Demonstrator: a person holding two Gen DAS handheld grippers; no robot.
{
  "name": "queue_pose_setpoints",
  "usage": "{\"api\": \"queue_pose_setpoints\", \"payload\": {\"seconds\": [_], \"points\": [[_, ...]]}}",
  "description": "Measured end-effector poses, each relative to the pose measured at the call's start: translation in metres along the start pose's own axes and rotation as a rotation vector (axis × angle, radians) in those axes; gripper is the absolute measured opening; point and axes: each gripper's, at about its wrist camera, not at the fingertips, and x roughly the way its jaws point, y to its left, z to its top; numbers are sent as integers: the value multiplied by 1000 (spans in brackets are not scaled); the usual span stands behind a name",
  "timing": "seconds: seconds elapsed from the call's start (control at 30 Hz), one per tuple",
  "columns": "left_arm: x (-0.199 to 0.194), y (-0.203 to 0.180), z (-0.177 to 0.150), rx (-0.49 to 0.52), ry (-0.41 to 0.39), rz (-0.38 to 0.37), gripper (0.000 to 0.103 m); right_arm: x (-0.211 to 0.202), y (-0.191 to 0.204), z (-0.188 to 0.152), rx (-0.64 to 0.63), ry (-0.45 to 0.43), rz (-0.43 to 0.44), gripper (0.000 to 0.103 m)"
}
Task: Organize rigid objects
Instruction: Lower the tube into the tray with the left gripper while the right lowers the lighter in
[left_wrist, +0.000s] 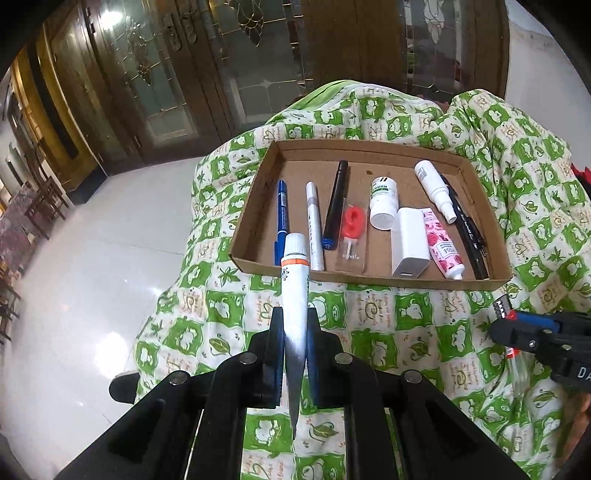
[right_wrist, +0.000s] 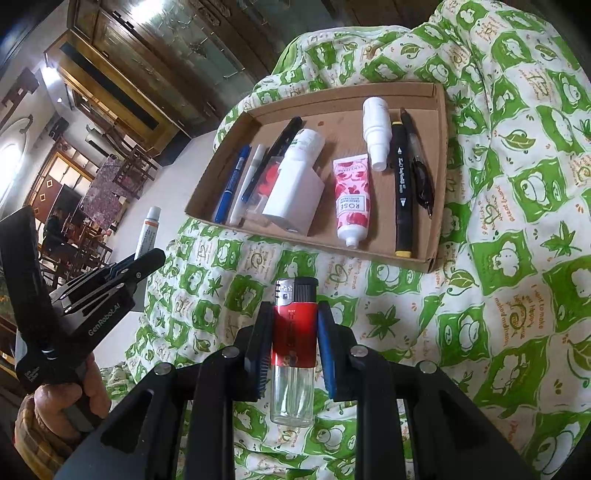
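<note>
Green-and-white patterned cloth (left_wrist: 388, 314) spread under everything, glossy white floor (left_wrist: 74, 258) at left of frame, dark wooden glass-paned cabinets (left_wrist: 166, 74) along the top. Shallow cardboard tray (left_wrist: 255, 192) resting on the cloth at centre. Lying inside it, left to right: blue pen (left_wrist: 282, 206), white marker (left_wrist: 314, 225), black pen (left_wrist: 336, 203), red candle in clear packet (left_wrist: 352, 225), small white bottle (left_wrist: 384, 203), white charger block (left_wrist: 410, 243), pink rose cream tube (left_wrist: 443, 247), white spray bottle (left_wrist: 434, 188), black markers (left_wrist: 467, 236) against the right wall. Left tool (left_wrist: 295, 325) at lower centre of its own view, pinching a white tube with orange band (left_wrist: 294, 288), cap pointing toward the tray's near wall. Right tool (right_wrist: 293, 339) at lower centre of the right wrist view, pressed onto a red lighter (right_wrist: 294, 332) with clear base, held upright short of the tray.
</note>
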Motion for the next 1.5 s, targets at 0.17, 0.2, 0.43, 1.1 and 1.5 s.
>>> {"api": "queue_pose_setpoints", "payload": {"seconds": [0.17,0.2,0.43,1.1,1.5], "points": [[5,-1,9,10,-2,-13,10,-4,-3,10,7,-25,-2,23],[7,1,12,8,1,-20,10,-5,-4,14,10,-31,0,23],[31,21,56,-68,32,-113,10,-7,-16,52,46,-67,10,23],[172,17,157,-66,156,-157,10,102,-18,176,-40,-13,-100,22],[154,20,144,-54,90,-127,39,106,-11,174,-82,-82,-168,37]]}}
